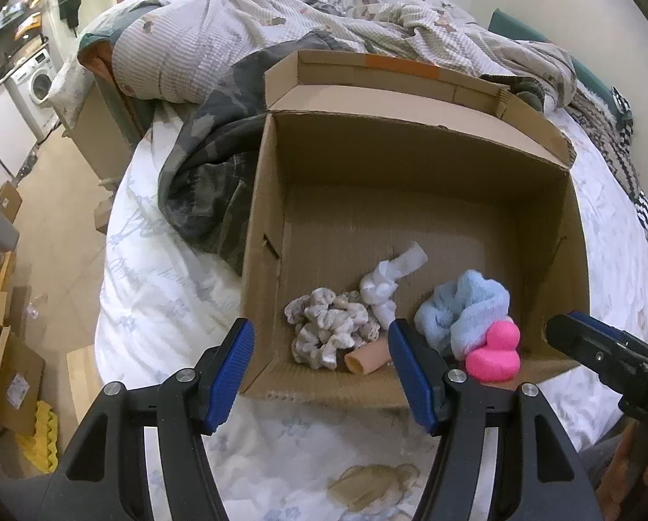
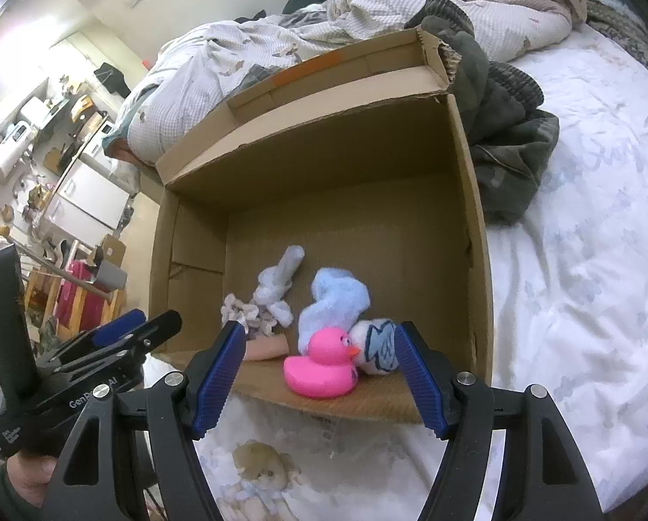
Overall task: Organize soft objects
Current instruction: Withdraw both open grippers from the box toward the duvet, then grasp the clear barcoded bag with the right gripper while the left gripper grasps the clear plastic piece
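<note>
- While both grippers hang over the near edge of the cardboard box, neither holds anything: the left gripper is spread with empty air between its blue pads, and the right gripper is spread wider, also empty.
- Framed between the right gripper's pads sits a pink rubber duck, just inside the box's near wall, touching a white plush with blue markings and a light blue fluffy cloth behind it.
- Below the left gripper lie a mottled scrunchie, a knotted white cloth and a small beige tube, all bunched against the near wall.
- Every soft item in view is already inside the box, so the gathering step looks close to finished; I judge the next move to be either tidying the pile or withdrawing.
- Any reach downward calls for clearing the low near wall first.
- Most of the box floor toward the far wall is bare, giving room to spread items.
- Around the box, the white patterned bedsheet is open on the right; a dark rumpled garment presses against the box's left side.
</note>
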Demonstrator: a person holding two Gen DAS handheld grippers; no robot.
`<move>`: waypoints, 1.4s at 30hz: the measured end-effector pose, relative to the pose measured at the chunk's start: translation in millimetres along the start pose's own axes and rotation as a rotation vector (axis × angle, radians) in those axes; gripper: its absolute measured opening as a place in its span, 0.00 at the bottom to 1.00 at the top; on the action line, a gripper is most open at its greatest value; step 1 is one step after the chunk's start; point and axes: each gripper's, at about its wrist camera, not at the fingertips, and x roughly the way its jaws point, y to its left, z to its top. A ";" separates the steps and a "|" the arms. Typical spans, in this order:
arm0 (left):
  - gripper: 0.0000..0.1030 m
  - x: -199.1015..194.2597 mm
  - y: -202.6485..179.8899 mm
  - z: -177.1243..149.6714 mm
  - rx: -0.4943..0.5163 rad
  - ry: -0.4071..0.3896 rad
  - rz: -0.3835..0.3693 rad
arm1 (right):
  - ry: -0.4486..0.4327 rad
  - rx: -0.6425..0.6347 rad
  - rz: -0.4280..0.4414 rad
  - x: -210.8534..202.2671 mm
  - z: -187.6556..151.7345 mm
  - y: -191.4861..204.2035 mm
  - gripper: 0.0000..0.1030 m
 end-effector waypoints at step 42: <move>0.59 33.5 19.7 -73.6 0.017 0.300 -0.051 | 0.136 0.034 -0.108 7.9 -47.8 -15.5 0.73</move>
